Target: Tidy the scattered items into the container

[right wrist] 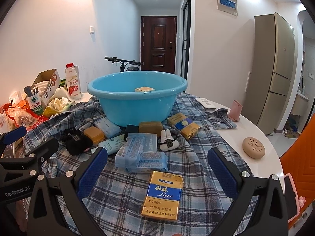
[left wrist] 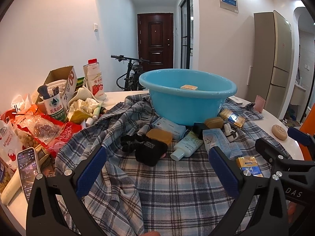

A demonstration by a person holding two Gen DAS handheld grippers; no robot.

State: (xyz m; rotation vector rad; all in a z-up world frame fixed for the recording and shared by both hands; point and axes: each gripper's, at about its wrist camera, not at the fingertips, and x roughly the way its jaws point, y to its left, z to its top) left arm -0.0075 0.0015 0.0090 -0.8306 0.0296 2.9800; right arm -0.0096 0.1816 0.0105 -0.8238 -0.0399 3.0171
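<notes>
A blue plastic basin (left wrist: 224, 90) (right wrist: 177, 86) stands on a plaid cloth (left wrist: 177, 186) (right wrist: 122, 196) with one small tan box (left wrist: 189, 87) (right wrist: 144, 89) inside. Scattered in front lie a black scrunchie (left wrist: 150, 149) (right wrist: 77, 140), tan soap boxes (left wrist: 159, 135) (right wrist: 150, 127), a sunscreen tube (left wrist: 187, 145), blue tissue packs (right wrist: 137, 153) and gold cigarette packs (right wrist: 163, 194) (right wrist: 184, 125). My left gripper (left wrist: 157, 169) is open and empty above the cloth, short of the scrunchie. My right gripper (right wrist: 157, 169) is open and empty, with the near cigarette pack between its fingers' lines.
Clutter fills the table's left: a cardboard box (left wrist: 59, 82), a milk bottle (left wrist: 96, 80), snack bags (left wrist: 39, 127) and a phone (left wrist: 28, 169). A pink cup (right wrist: 235, 111), a remote (right wrist: 205, 103) and a beige oval case (right wrist: 253, 147) sit on the right. The white table edge (right wrist: 271, 157) curves right.
</notes>
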